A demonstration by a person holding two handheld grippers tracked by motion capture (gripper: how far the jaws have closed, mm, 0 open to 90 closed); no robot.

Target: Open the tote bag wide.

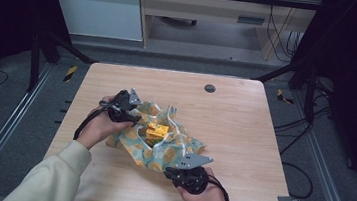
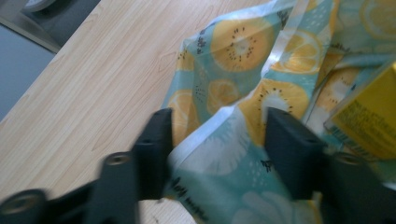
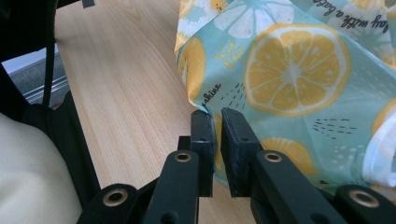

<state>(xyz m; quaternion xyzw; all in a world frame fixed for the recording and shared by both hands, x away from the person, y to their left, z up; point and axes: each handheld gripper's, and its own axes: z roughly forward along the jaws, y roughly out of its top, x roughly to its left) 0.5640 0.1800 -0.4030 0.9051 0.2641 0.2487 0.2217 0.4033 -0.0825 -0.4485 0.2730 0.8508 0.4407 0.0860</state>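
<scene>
A teal cloth printed with lemon slices lies crumpled on the wooden table, and a yellow box sits in its middle. My left gripper is at the cloth's left edge. In the left gripper view its jaws stand apart with a white-hemmed fold of the cloth loosely between them, and the yellow box is at the right. My right gripper holds the cloth's near corner. In the right gripper view its jaws are nearly together, pinching the cloth's edge.
A round grey cable grommet sits near the table's far edge. A small grey clip is at the front right corner. Black frame posts and cables stand around the table, with a pale cabinet behind.
</scene>
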